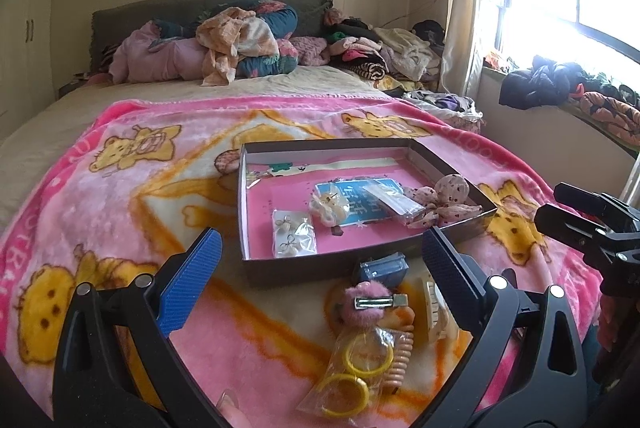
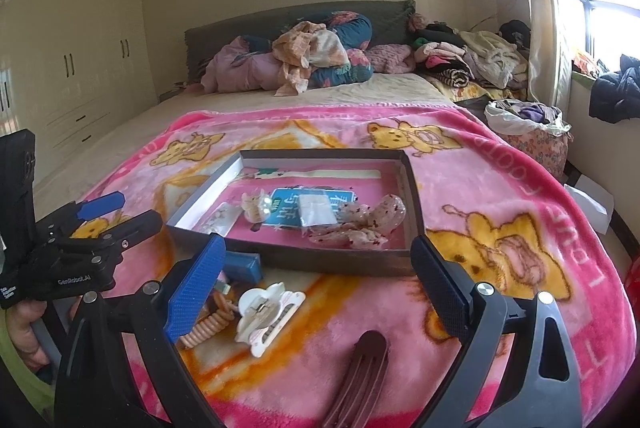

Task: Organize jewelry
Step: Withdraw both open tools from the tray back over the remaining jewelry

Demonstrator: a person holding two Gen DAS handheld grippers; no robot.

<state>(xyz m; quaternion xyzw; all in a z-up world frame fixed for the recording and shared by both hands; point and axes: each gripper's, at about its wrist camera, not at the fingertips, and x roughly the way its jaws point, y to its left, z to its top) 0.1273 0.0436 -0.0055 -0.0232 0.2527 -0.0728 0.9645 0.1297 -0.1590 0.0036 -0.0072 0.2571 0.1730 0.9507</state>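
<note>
A shallow dark box (image 1: pixel 248 220) (image 2: pixel 414 199) lies on the pink blanket. It holds a bagged pair of earrings (image 1: pixel 294 238), a cream flower clip (image 1: pixel 330 207), a clear packet (image 1: pixel 394 201) and a spotted pink scrunchie (image 1: pixel 444 203) (image 2: pixel 360 224). In front of it lie a blue case (image 1: pixel 384 268), a fuzzy pink hair clip (image 1: pixel 370 304), bagged yellow rings (image 1: pixel 356 376), a coiled peach hair tie (image 2: pixel 210 326), a white claw clip (image 2: pixel 266 316) and a dark red comb clip (image 2: pixel 356 380). My left gripper (image 1: pixel 324 280) is open above the loose pieces. My right gripper (image 2: pixel 320 288) is open and empty.
The pink cartoon blanket (image 1: pixel 120 195) covers the near end of a bed. Piled clothes and bedding (image 1: pixel 224 39) lie at the headboard. A bag of clothes (image 2: pixel 528 131) stands at the right, under the window. Wardrobes (image 2: pixel 76 67) line the left wall.
</note>
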